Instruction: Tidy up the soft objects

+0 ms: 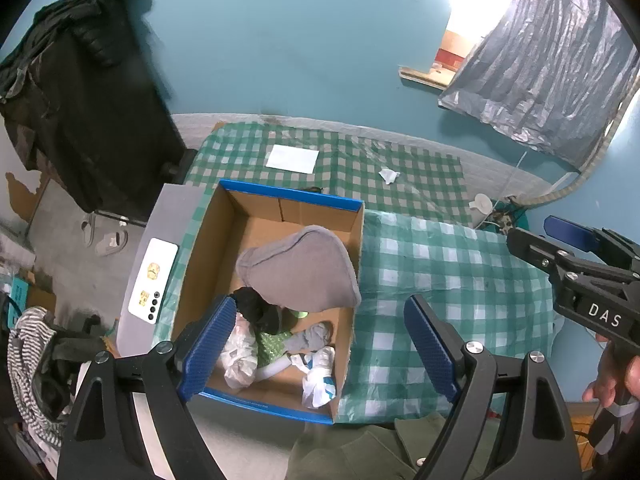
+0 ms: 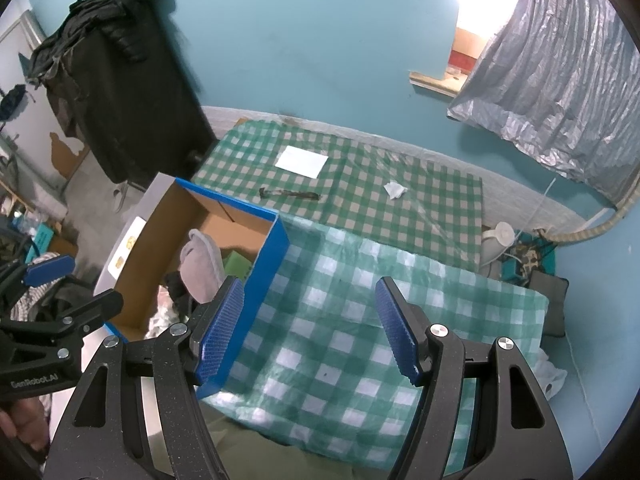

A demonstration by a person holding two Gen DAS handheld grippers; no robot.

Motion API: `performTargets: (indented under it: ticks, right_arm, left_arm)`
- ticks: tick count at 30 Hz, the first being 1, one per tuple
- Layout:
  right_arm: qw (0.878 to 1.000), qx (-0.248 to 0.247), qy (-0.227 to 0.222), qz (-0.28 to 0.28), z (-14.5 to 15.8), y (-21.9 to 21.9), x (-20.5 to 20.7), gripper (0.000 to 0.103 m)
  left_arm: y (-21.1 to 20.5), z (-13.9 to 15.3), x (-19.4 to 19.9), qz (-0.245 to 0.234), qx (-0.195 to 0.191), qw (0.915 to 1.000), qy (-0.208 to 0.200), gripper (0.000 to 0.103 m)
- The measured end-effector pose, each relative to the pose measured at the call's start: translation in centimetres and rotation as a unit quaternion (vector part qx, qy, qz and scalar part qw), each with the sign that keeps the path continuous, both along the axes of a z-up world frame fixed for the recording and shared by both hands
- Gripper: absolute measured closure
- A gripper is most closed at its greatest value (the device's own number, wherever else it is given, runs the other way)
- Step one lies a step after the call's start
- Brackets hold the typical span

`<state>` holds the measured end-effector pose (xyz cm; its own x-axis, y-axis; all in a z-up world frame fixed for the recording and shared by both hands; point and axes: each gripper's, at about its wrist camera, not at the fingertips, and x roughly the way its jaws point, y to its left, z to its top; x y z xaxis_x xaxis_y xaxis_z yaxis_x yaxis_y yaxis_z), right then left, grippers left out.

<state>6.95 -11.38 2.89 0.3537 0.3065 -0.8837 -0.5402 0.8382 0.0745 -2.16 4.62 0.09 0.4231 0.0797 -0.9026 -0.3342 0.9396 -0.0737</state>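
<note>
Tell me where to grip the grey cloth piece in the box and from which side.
Grip the raised upper rim of the grey cloth piece, coming straight down from above. It lies on top of the other items in the cardboard box, whose walls likely block a side approach.

"das" on right tongs (image 1: 524, 236); "genrobot.ai", left tongs (image 2: 86, 286).

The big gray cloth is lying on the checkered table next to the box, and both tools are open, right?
Not quite. The gray cloth is inside the cardboard box, on top of the other soft things, as the left wrist view shows. Both tools, left and right, are open.
</note>
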Motion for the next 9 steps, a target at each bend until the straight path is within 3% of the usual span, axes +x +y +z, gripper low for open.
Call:
performTargets:
  ticks: [9]
  right_arm:
    - [1.000, 0.000, 0.000, 0.001, -0.13, -0.04, -0.16, 0.035]
  left_arm:
    - [0.28, -0.07, -0.60, -0.004, 0.000, 1.0000, 0.002, 0.016]
